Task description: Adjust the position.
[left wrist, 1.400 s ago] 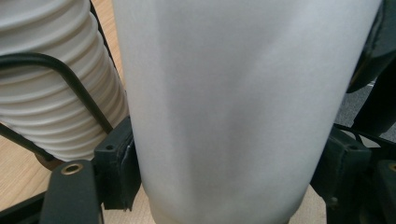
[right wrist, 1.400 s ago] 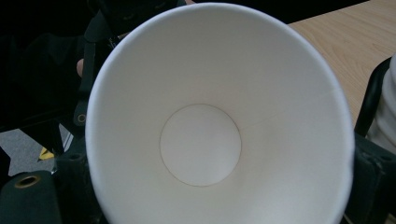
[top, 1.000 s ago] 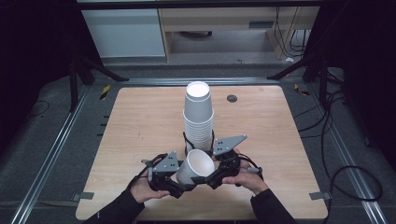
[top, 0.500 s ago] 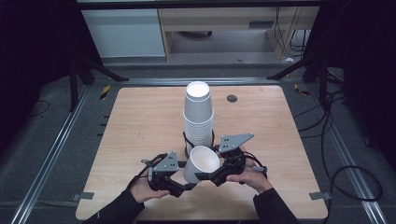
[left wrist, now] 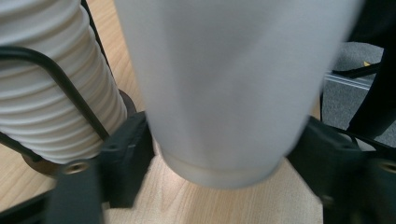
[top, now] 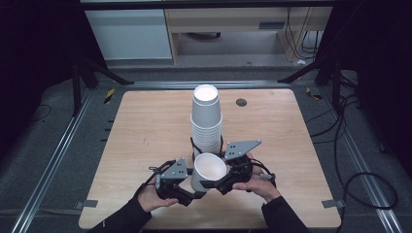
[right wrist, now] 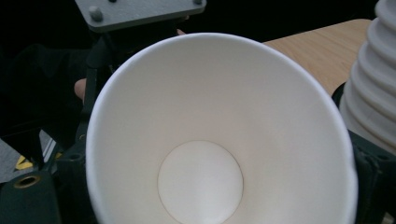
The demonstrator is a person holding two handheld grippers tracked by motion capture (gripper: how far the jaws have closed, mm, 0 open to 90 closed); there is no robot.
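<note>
A single white paper cup (top: 210, 167) (left wrist: 224, 84) (right wrist: 201, 140) stands mouth up over the front of the wooden table (top: 145, 126). My left gripper (top: 193, 193) (left wrist: 224, 161) has its jaws just closed on the cup's base, one pad on each side. From the other side my right gripper (top: 219, 184) (right wrist: 201, 198) is shut on the cup higher up, near the rim. Just behind stands a tall stack of upturned white cups (top: 206, 121) (left wrist: 46, 93) (right wrist: 373, 93) in a black wire holder (top: 193, 145).
A small dark round grommet (top: 241, 102) sits in the table's far right part. Metal rails (top: 58, 155) run along the floor on both sides, with cables (top: 359, 179) at the right. Cabinets (top: 131, 34) stand beyond the table.
The cup has tipped from leaning over to nearly upright. The left gripper's jaws have closed in on its base. Both hands stay in the same spot.
</note>
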